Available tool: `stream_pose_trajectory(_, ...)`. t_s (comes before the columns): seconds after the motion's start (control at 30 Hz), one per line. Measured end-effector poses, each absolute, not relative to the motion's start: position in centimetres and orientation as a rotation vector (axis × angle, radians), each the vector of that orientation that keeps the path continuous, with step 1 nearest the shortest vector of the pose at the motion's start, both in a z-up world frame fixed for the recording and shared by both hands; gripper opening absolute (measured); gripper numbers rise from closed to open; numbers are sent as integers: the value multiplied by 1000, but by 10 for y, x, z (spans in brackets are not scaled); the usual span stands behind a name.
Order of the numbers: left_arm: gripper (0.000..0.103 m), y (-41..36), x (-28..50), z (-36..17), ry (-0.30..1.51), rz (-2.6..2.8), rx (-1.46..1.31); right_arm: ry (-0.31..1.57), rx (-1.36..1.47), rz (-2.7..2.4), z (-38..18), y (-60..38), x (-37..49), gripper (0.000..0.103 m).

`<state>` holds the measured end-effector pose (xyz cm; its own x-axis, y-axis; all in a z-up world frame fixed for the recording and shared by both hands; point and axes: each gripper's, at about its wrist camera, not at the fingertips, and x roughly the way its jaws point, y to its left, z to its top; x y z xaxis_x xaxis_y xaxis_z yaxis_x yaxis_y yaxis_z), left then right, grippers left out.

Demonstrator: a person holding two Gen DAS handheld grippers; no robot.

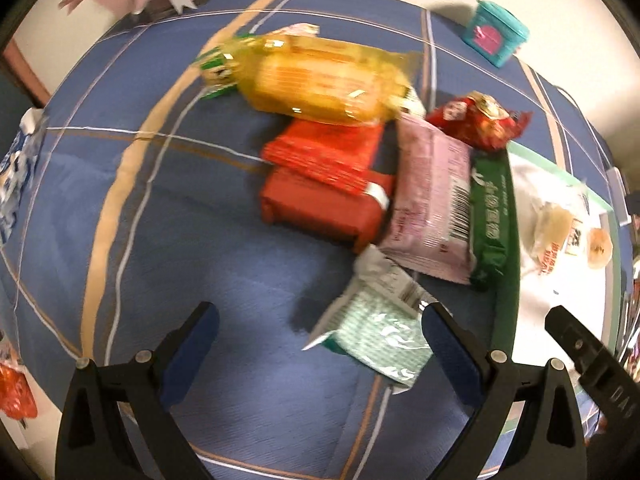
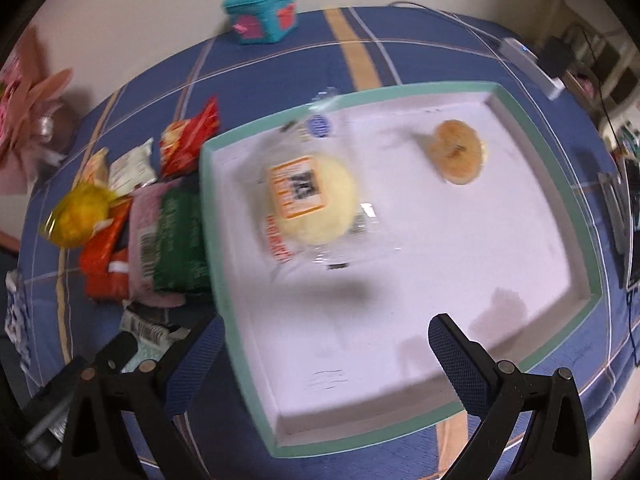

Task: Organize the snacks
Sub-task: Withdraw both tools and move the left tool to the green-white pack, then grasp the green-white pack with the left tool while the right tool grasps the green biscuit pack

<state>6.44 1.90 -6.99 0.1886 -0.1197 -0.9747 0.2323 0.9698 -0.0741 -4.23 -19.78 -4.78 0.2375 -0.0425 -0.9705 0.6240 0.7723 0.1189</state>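
Hovering over the blue plaid cloth (image 1: 120, 240), I am holding my left gripper (image 1: 320, 340) with its fingers spread wide and nothing between them; a pale mint packet (image 1: 376, 340) is lying at lower centre of the left view, just beside my right-hand finger (whether they are touching, I cannot tell). Above it, towards the middle of the frame, the snacks are sitting in a heap: a yellow packet (image 1: 324, 80) resting on top of two red packets (image 1: 324, 188), a pink packet (image 1: 432, 204) beside them, a green packet (image 1: 490, 216) lying along the tray's edge, and a small red wrapper (image 1: 480, 120) at upper right. A teal box (image 1: 496, 32) is standing at the far top right.

My right gripper (image 2: 326, 348) is also spread open and empty, hanging over the white tray (image 2: 592, 240) with the mint-green rim. Inside the tray, a pale round bun in clear wrap (image 2: 312, 196) is lying at centre, and a small brown pastry (image 2: 458, 152) is sitting well apart from it at upper right
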Motion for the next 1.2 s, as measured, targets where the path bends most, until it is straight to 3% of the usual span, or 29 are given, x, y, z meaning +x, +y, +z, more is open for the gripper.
stream_pose_trajectory(0.57,100,-56,41,-94,1393,-346,238,1249,568,-491,-46,-211,-45,103)
stream_pose_trajectory(0.6,96,-57,41,-95,1393,-341,233,1246,566,-489,-44,-210,-45,103)
stream_pose_trajectory(0.63,84,-57,42,-94,1393,-337,225,1242,565,-485,-44,-209,-43,103)
stream_pose_trajectory(0.7,70,-55,44,-92,1400,-350,177,1230,564,-475,-40,-207,-43,103)
stream_pose_trajectory(0.73,68,-55,44,-91,1400,-345,167,1221,562,-466,-39,-206,-41,103)
stream_pose_trajectory(1.07,63,-35,57,-72,1378,-314,72,1156,558,-388,-27,-191,-28,102)
stream_pose_trajectory(1.2,63,-16,68,-57,1352,-291,-7,1125,539,-336,-19,-182,-17,90)
